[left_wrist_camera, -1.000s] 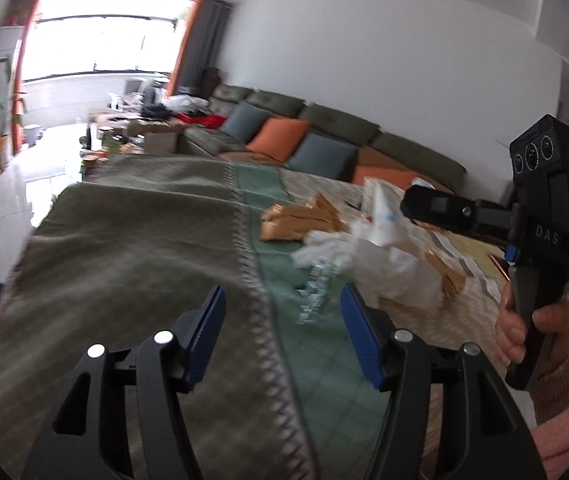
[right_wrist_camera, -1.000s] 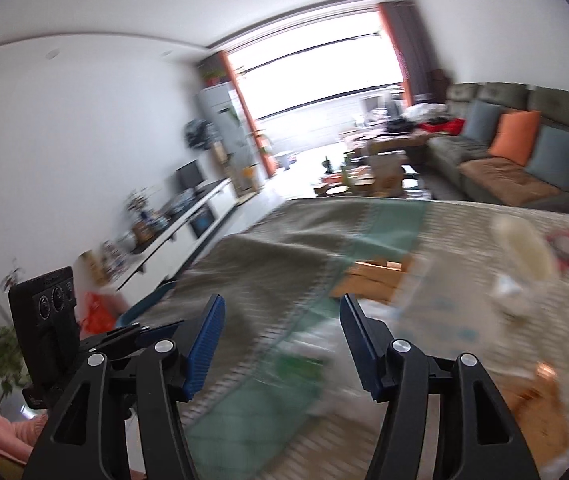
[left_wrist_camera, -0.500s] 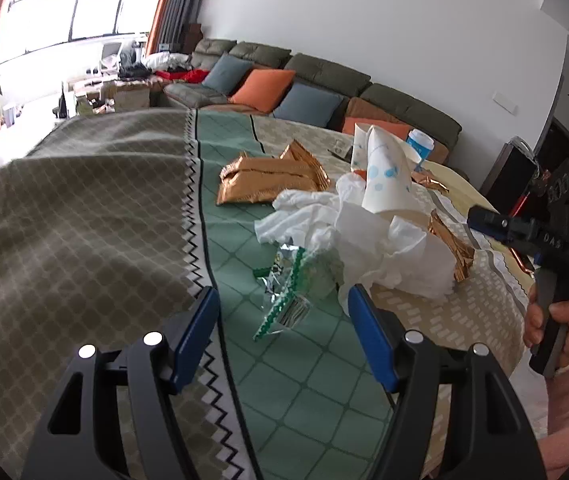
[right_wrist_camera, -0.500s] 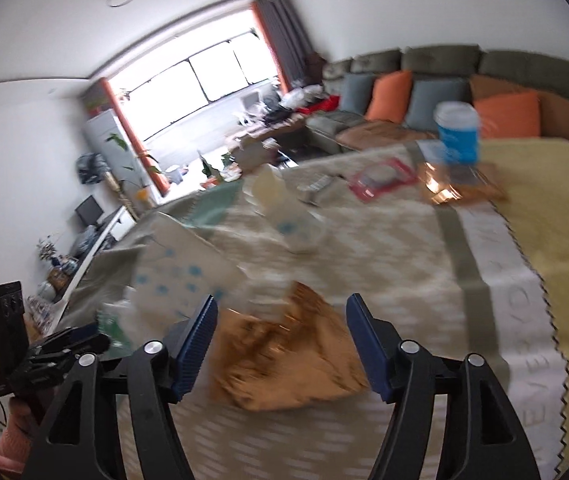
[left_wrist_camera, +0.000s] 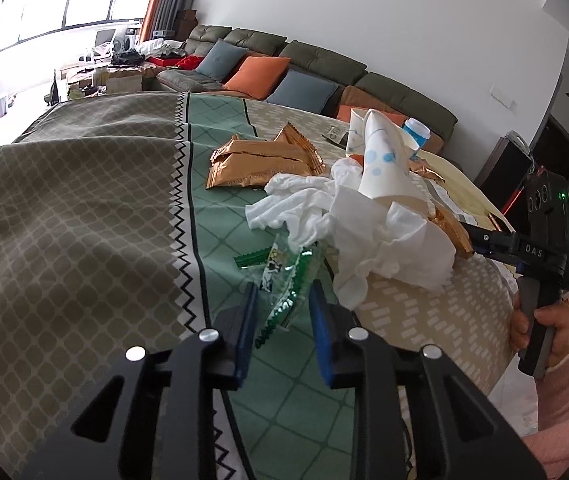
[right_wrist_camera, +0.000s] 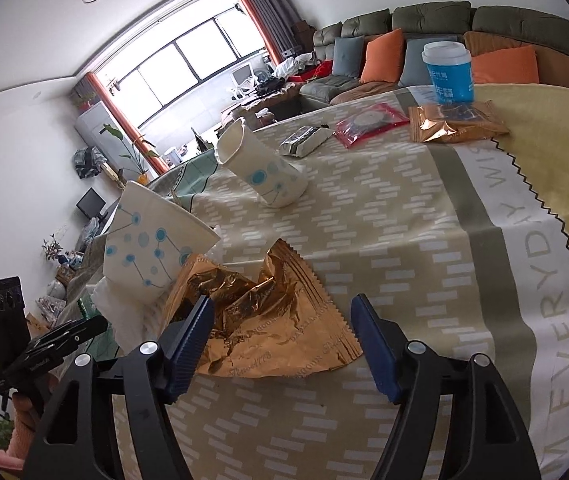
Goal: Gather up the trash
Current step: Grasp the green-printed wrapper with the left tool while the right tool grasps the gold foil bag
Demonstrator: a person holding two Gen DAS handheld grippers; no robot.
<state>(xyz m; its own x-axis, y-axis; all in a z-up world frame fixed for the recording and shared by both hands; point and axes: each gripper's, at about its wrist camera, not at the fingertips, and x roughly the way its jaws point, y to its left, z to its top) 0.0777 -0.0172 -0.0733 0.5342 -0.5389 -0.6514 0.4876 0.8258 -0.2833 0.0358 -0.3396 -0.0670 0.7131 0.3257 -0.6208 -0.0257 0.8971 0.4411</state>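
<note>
A clear wrapper with green print (left_wrist_camera: pixel 284 280) lies on the green stripe of the tablecloth (left_wrist_camera: pixel 84 220). My left gripper (left_wrist_camera: pixel 283 308) has it between its blue pads, and the jaws are closing on it with a narrow gap left. Behind it lies a heap of white tissues (left_wrist_camera: pixel 364 232) with a crushed dotted paper cup (left_wrist_camera: pixel 380 160). My right gripper (right_wrist_camera: pixel 280 308) hovers wide over a crumpled gold wrapper (right_wrist_camera: pixel 252 344), its jaws closing a little and touching nothing. In the left wrist view the right gripper (left_wrist_camera: pixel 484 240) points at the heap's right side.
More gold wrappers (left_wrist_camera: pixel 260 164) lie beyond the tissues. A second dotted cup (right_wrist_camera: pixel 260 168) lies on its side. A blue lidded cup (right_wrist_camera: pixel 448 72), a silver packet (right_wrist_camera: pixel 304 140), a red packet (right_wrist_camera: pixel 368 122) and a gold packet (right_wrist_camera: pixel 452 122) sit far off. A sofa (left_wrist_camera: pixel 324 64) stands behind.
My left gripper came down to the green wrapper and its jaws narrowed around it. My right gripper swung to the right and sank over the gold wrapper.
</note>
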